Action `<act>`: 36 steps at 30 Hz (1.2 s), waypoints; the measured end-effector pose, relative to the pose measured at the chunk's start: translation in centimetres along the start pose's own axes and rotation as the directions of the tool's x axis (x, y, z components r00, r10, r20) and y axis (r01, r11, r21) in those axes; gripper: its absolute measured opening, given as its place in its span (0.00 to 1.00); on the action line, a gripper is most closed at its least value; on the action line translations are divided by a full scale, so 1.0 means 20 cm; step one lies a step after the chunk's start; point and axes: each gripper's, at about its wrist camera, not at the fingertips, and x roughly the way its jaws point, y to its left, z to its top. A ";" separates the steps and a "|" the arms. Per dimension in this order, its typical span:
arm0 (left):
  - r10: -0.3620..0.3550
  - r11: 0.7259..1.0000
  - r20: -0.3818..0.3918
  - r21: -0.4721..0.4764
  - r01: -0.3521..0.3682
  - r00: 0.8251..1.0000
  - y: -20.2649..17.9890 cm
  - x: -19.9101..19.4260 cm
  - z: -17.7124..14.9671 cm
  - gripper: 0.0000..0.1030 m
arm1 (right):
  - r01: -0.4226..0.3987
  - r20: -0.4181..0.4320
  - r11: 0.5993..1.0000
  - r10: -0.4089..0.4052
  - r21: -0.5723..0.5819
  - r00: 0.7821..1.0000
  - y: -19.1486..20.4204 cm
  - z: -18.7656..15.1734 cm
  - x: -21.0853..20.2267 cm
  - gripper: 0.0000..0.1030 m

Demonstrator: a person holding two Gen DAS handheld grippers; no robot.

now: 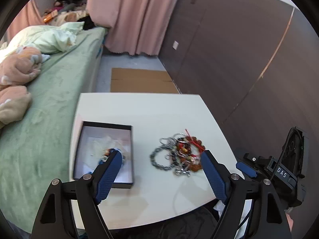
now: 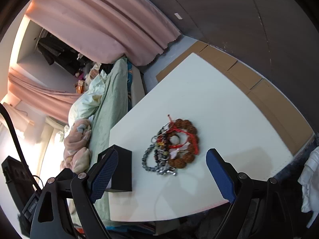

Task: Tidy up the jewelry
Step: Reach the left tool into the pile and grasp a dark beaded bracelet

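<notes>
A tangled pile of jewelry (image 1: 177, 153) lies on the white table (image 1: 151, 111): grey bead bracelets, silver chains, a brown carved-bead bracelet and red cord. It also shows in the right wrist view (image 2: 172, 149). A black open box (image 1: 103, 153) with a white lining sits left of the pile and holds a few pieces, one blue. Its dark side shows in the right wrist view (image 2: 121, 169). My left gripper (image 1: 161, 157) is open and empty above the table, between box and pile. My right gripper (image 2: 162, 155) is open and empty, hovering near the pile; its body shows at the right of the left wrist view (image 1: 279, 171).
A bed with a green sheet (image 1: 45, 107) and pink plush blanket (image 1: 16, 75) runs along the table's left side. Flattened cardboard (image 1: 139, 80) lies on the floor beyond the table. A dark wall (image 1: 239, 59) stands on the right, pink curtains (image 1: 135, 14) behind.
</notes>
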 end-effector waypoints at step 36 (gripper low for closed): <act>0.125 0.980 -0.285 0.188 -0.072 0.950 -0.42 0.78 0.00 0.32 | -0.042 -0.038 0.990 0.048 0.138 0.998 -0.46 0.07 0.07 0.70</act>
